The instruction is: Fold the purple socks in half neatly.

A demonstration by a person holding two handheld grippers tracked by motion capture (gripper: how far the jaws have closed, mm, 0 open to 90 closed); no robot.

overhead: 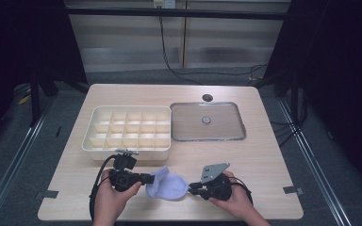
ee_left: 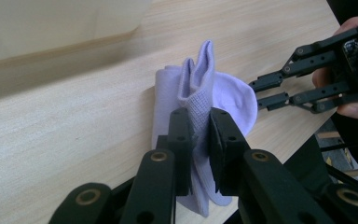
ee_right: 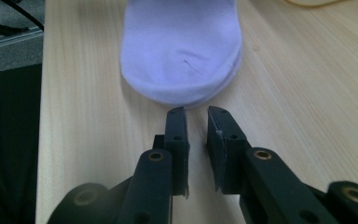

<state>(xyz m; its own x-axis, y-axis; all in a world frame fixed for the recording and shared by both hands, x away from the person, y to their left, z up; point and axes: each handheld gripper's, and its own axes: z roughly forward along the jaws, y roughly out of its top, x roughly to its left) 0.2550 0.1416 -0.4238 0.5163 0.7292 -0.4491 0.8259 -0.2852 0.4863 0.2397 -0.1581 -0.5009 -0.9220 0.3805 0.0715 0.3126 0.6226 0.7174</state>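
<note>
Sock [overhead: 168,185], pale lilac, lies on the near middle of the surface [overhead: 264,160], long axis left-right. Left gripper [ee_left: 199,135] fingers pinch its cuff; right gripper [ee_right: 196,122] sits just off the toe end, fingers narrow, holding nothing. No labels I can read.

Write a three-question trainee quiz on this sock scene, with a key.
1. True or false: the left tool is shut on the pale purple sock.
2. What lies between the right tool's jaws? A) the sock's toe B) nothing C) a cable
3. Which stands farther from the person, the sock or the compartment box?

Key: 1 true, it pinches a raised fold. 2 B, the toe lies just ahead of the tips. 3 the compartment box.
</note>
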